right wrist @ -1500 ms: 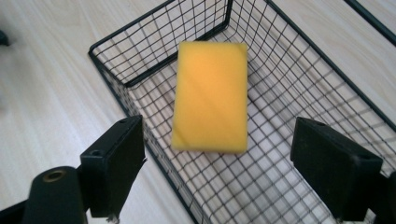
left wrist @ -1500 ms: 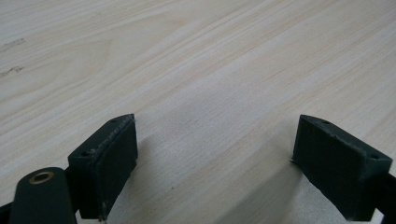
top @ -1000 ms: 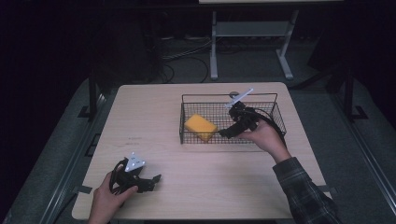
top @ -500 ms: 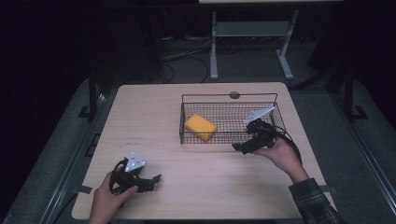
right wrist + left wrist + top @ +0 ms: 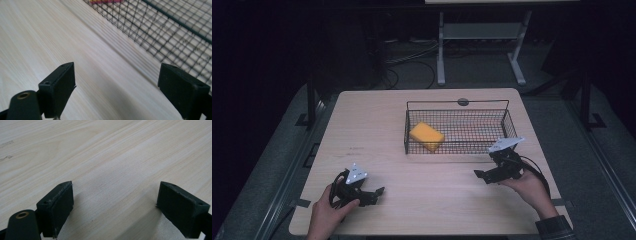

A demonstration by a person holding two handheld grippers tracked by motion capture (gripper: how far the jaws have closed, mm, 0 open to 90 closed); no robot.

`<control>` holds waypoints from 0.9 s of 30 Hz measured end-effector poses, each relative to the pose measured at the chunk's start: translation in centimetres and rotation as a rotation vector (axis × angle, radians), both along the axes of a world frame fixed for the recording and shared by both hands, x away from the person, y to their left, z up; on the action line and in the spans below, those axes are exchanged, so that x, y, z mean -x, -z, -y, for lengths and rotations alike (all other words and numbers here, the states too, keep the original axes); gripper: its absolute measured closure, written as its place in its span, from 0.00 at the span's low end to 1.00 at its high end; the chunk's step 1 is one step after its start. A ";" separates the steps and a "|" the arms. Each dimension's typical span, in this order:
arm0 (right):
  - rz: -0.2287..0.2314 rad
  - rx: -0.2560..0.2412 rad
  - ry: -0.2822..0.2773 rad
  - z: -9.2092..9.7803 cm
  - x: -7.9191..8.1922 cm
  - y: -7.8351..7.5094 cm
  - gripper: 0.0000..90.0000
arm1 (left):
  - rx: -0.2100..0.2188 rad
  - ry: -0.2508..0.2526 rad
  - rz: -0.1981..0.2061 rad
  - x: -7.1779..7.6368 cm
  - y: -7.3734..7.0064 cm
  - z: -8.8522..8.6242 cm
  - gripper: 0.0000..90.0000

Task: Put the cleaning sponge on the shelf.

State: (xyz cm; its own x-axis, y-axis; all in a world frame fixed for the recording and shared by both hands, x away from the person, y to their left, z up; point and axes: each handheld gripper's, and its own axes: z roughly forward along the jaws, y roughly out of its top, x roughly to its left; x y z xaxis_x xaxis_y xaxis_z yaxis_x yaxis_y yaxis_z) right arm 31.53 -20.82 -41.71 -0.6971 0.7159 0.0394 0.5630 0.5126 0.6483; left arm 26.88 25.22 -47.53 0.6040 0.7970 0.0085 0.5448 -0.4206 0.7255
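The right gripper (image 5: 479, 174) sits near the table's (image 5: 372, 125) right edge, jaws apart and empty, just outside the wire basket's (image 5: 507, 125) near wall. The yellow sponge (image 5: 427, 136) lies in the basket's left part. The left gripper (image 5: 379, 191), jaws apart and empty, rests near-left.

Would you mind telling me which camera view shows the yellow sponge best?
The high view: the yellow sponge lies whole in the left part of the wire basket. The right gripper view catches just a yellow and pink sliver of it behind the mesh at the top edge. The left gripper view faces bare tabletop.
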 end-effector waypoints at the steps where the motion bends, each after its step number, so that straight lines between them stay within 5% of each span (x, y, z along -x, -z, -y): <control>1: 0.000 0.000 0.000 0.0 0.0 0.0 0.15 | -0.001 0.001 -0.001 0.0 0.0 0.0 0.14; 12: 0.002 -0.019 0.076 2.5 2.1 3.5 0.12 | 0.001 0.001 0.001 0.0 0.0 0.0 0.14; 27: 0.033 -0.010 0.104 4.3 4.0 5.5 0.06 | 0.000 0.001 0.001 0.0 0.0 0.0 0.14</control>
